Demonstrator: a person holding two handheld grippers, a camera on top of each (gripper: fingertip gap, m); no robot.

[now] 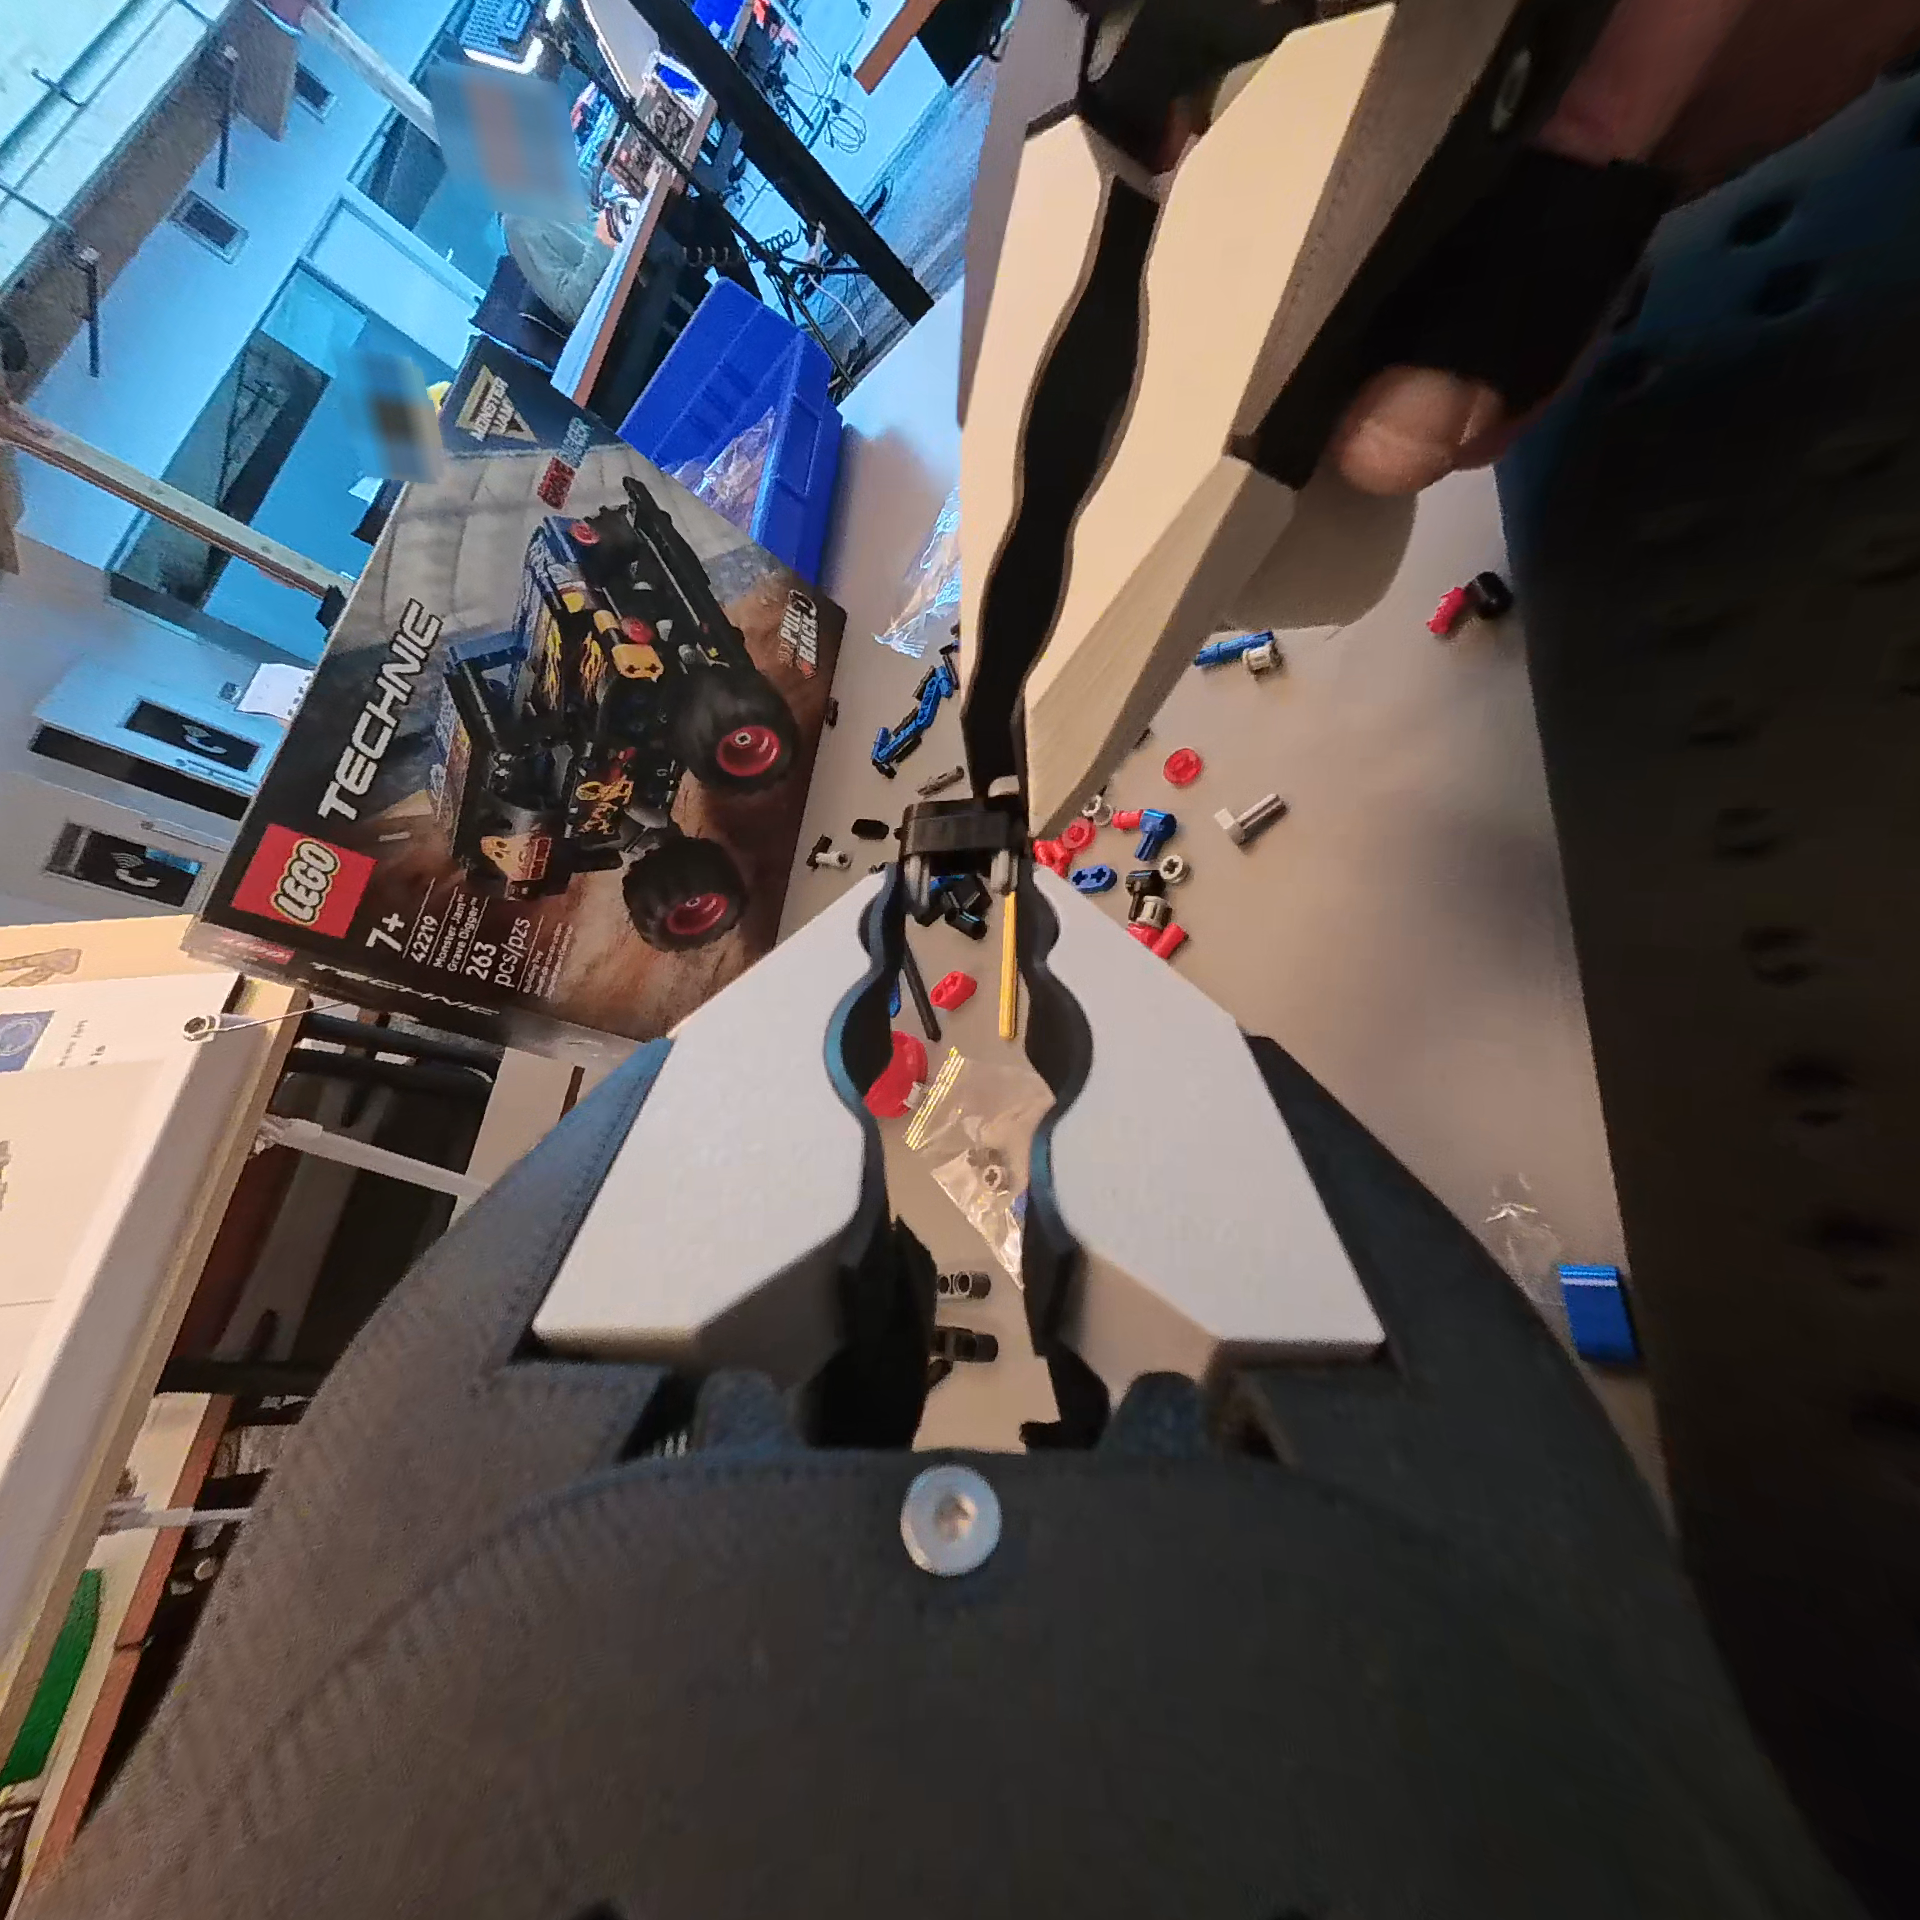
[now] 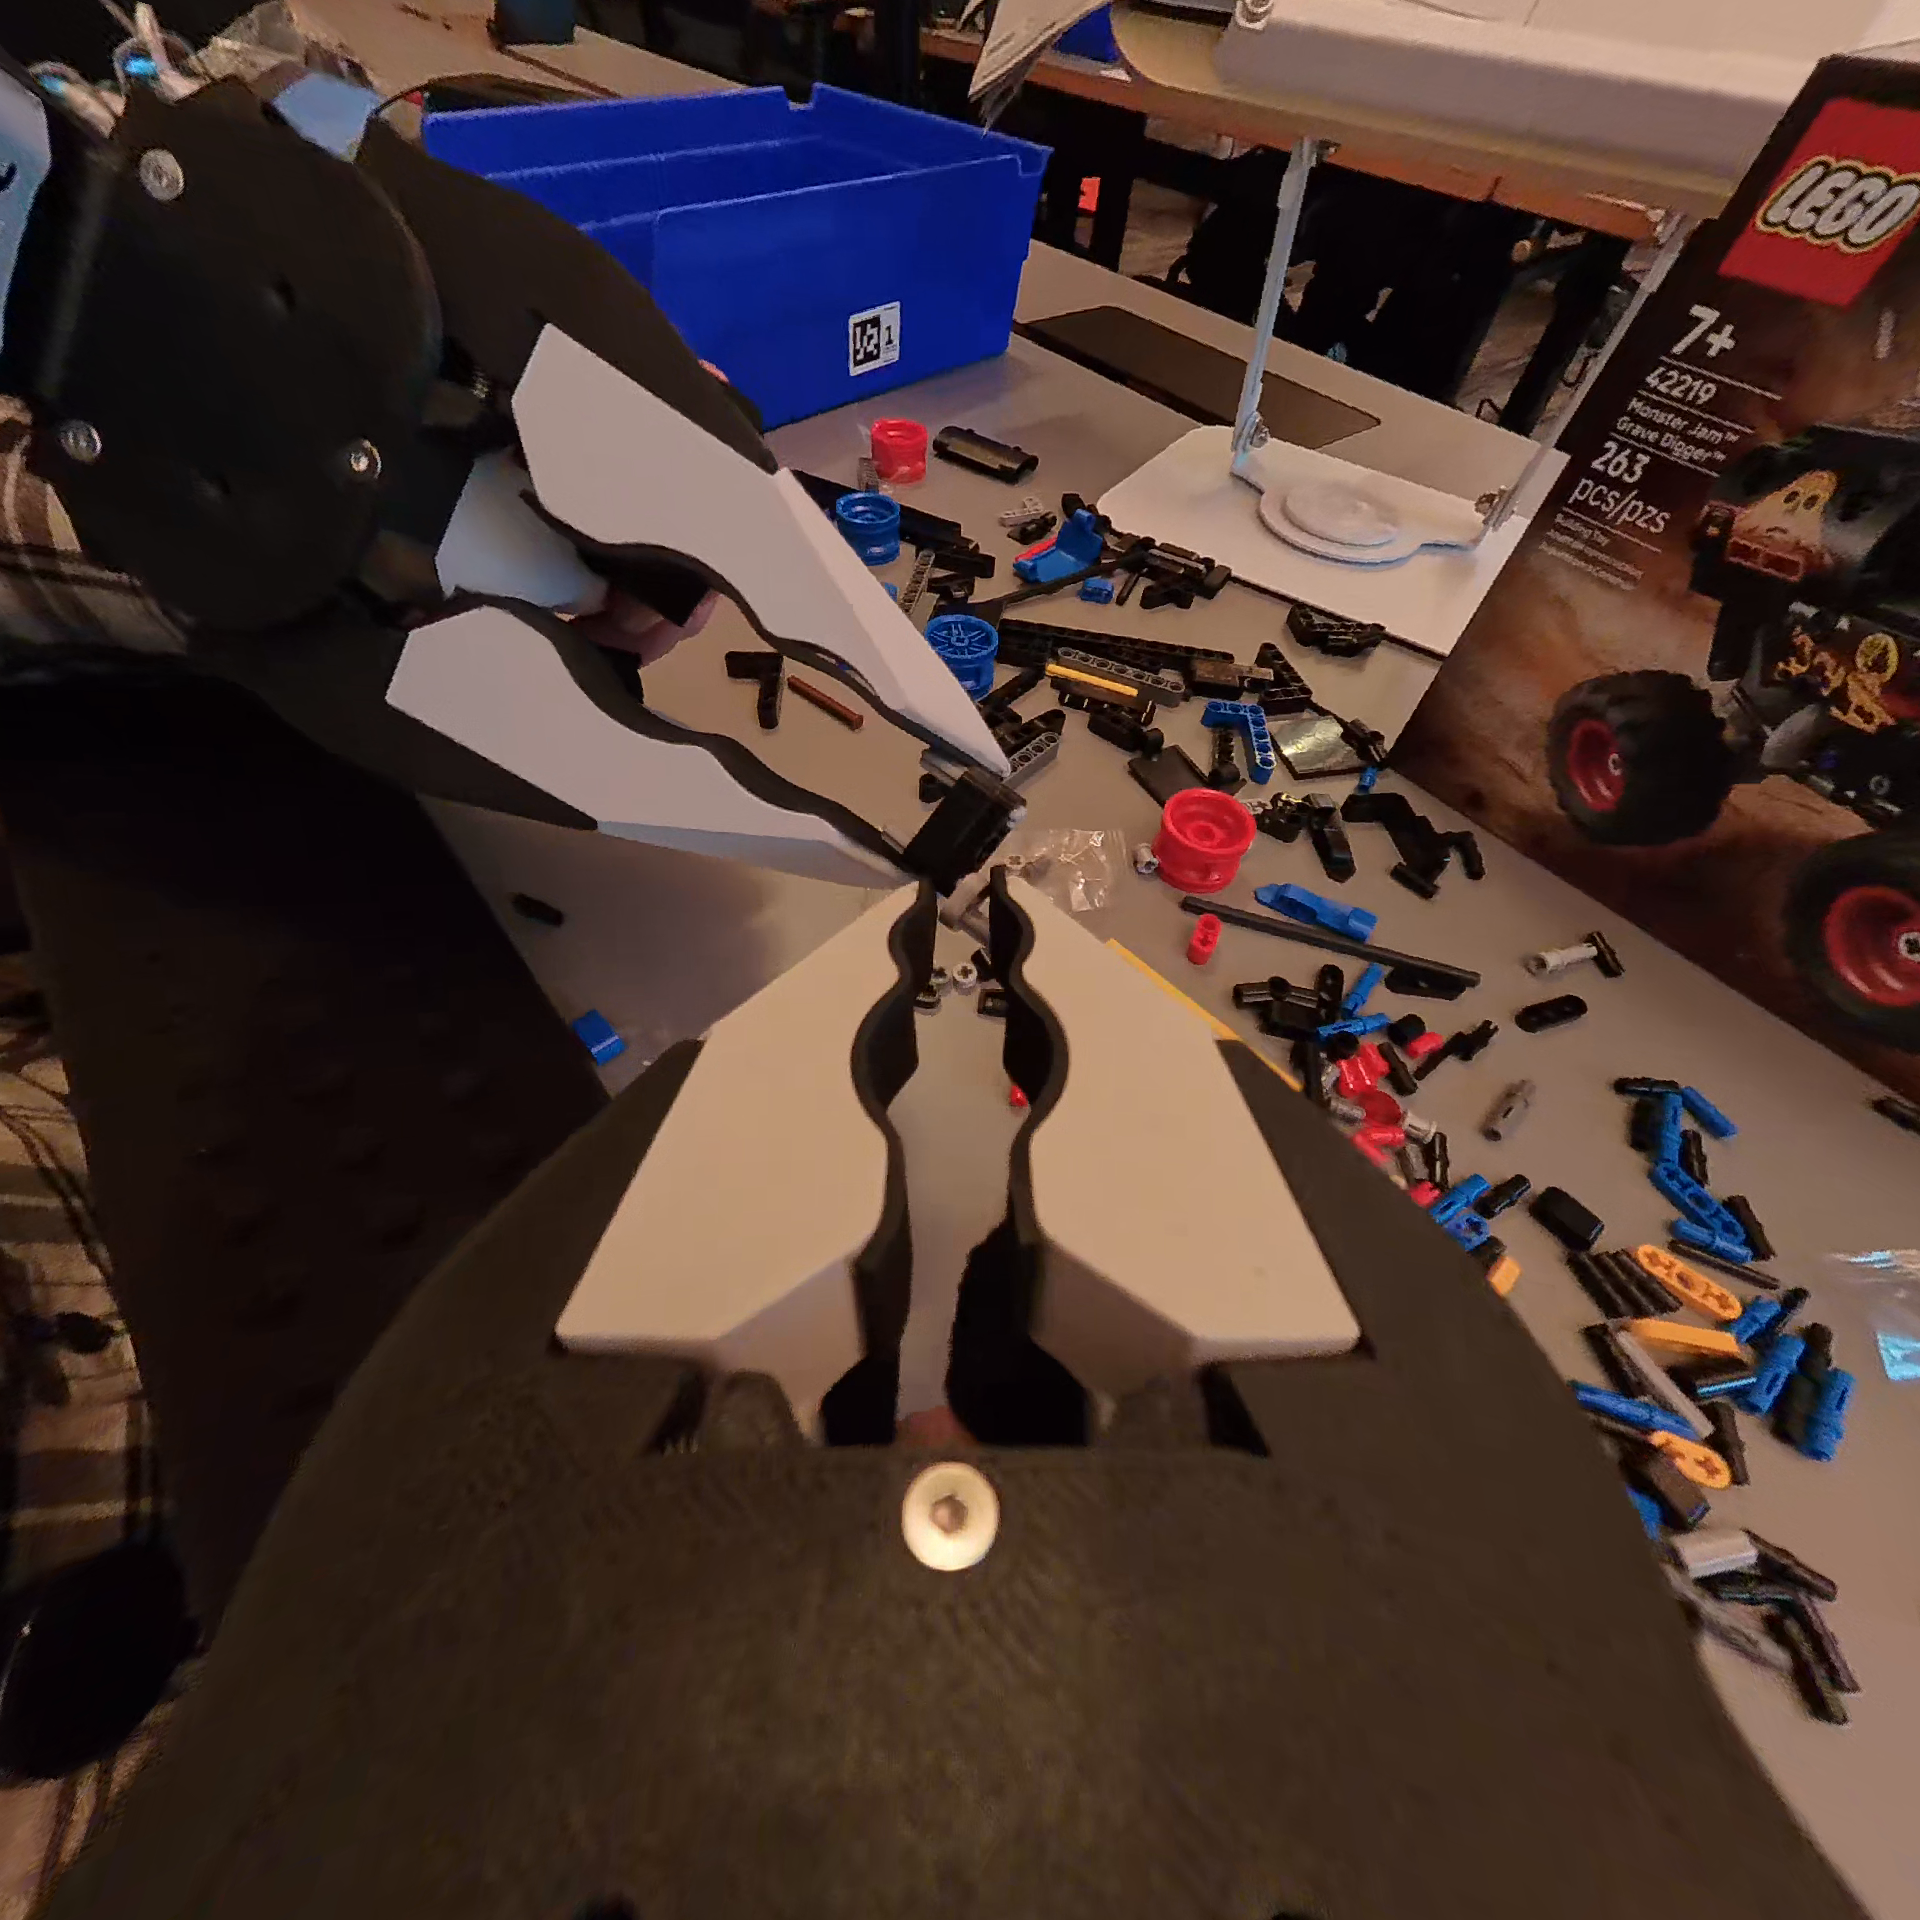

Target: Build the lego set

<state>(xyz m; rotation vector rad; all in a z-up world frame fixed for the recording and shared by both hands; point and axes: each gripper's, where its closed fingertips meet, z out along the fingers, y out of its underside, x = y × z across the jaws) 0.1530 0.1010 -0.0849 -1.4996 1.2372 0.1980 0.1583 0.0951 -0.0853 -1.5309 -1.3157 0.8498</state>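
My left gripper (image 1: 956,883) is shut on a small black Lego block (image 1: 956,828) with grey pins sticking out of it, and holds it above the table. In the right wrist view it (image 2: 961,810) reaches in from the left with the block (image 2: 961,826) at its tips. My right gripper (image 2: 958,894) meets the block tip to tip and is closed on a grey pin (image 2: 961,907) at the block's edge. In the left wrist view it (image 1: 995,781) comes down from above onto the block's top.
Loose black, blue, red and orange Lego pieces (image 2: 1143,675) are scattered over the grey table (image 2: 727,935). A red wheel hub (image 2: 1203,836) and a small plastic bag (image 1: 987,1143) lie below the grippers. The Lego box (image 2: 1714,582), a blue bin (image 2: 790,229) and a white stand base (image 2: 1320,520) stand behind. The grippers are tip to tip, or close to it. From the left gripper's tips to the red wheel hub (image 2: 1203,836) is close to 12 cm.
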